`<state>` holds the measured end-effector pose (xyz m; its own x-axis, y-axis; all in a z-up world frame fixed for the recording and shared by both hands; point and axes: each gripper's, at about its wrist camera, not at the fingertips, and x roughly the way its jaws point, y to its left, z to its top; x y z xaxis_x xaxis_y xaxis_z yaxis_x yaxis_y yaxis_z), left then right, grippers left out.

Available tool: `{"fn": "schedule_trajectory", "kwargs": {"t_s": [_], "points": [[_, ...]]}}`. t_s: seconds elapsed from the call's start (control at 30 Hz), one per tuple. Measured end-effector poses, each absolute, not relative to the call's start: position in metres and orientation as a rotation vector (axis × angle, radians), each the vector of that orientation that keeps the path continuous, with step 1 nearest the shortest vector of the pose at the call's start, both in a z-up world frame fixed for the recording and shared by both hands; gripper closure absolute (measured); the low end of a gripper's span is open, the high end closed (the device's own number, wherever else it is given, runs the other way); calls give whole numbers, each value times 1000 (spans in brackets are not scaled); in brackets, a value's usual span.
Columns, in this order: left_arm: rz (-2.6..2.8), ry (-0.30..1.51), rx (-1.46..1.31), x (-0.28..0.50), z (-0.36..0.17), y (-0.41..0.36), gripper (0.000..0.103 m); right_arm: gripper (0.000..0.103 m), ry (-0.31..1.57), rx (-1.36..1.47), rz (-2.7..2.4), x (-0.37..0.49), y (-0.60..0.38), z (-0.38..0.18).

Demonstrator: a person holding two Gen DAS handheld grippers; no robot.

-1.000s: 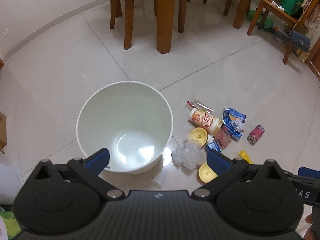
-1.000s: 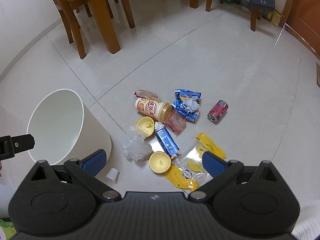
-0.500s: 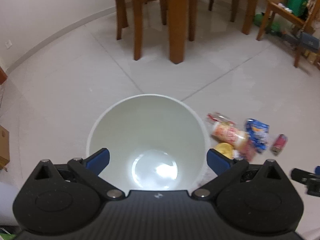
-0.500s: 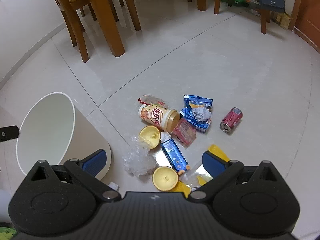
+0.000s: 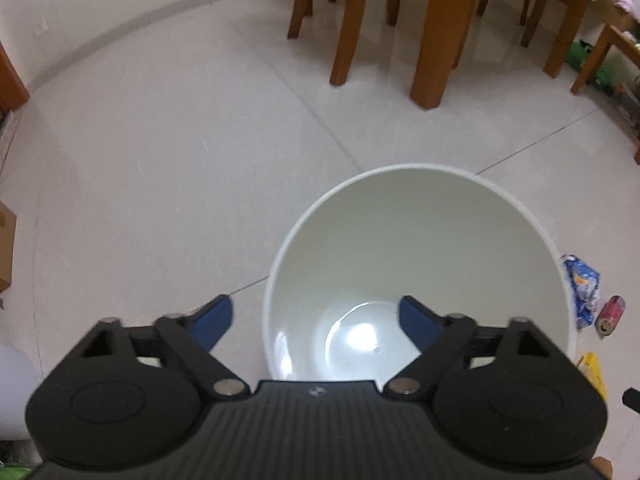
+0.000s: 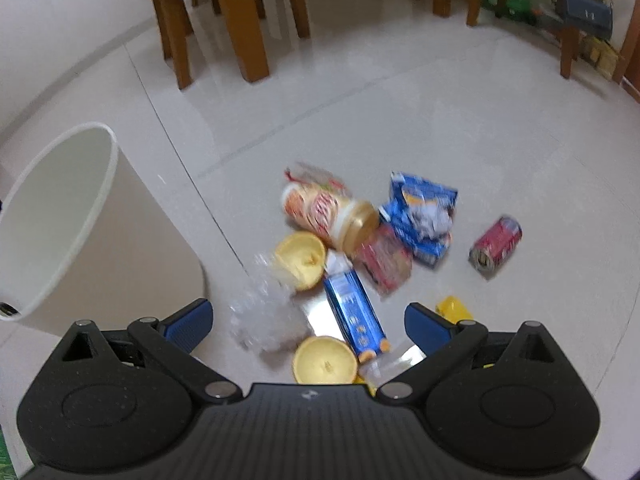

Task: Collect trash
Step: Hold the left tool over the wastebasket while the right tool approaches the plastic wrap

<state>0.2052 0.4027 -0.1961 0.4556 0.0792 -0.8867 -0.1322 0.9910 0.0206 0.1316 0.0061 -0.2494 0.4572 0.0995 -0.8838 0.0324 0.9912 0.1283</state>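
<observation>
Both cameras look steeply down at the floor: the left sits close over the white bin (image 5: 420, 248), the right over the litter, bin (image 6: 60, 216) at its left.

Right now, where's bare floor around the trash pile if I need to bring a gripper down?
Bare tile lies beyond the pile, between the snack canister and the chair legs, and right of the red can. The strip between the white bin and the clear plastic wrap is narrow. The pile itself is crowded.

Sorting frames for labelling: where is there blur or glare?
Right wrist view: motion blur smears the trash pile, such as the red can. Left wrist view: sharper, with a bright glare spot on the white bin floor.
</observation>
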Motion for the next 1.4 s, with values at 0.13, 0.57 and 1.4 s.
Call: {"fn": "schedule_trajectory", "kwargs": {"t_s": [0.13,0.57,1.4], "points": [[149,1133,-95,215,-210,428,41,0,1128,148,34,133,4,-264],[80,1251,-162,230,-238,436,72,0,1158,85,40,134,5,-286],[32,1270,-103,218,-230,404,78,0,1121,12,103,127,10,-303]]}}
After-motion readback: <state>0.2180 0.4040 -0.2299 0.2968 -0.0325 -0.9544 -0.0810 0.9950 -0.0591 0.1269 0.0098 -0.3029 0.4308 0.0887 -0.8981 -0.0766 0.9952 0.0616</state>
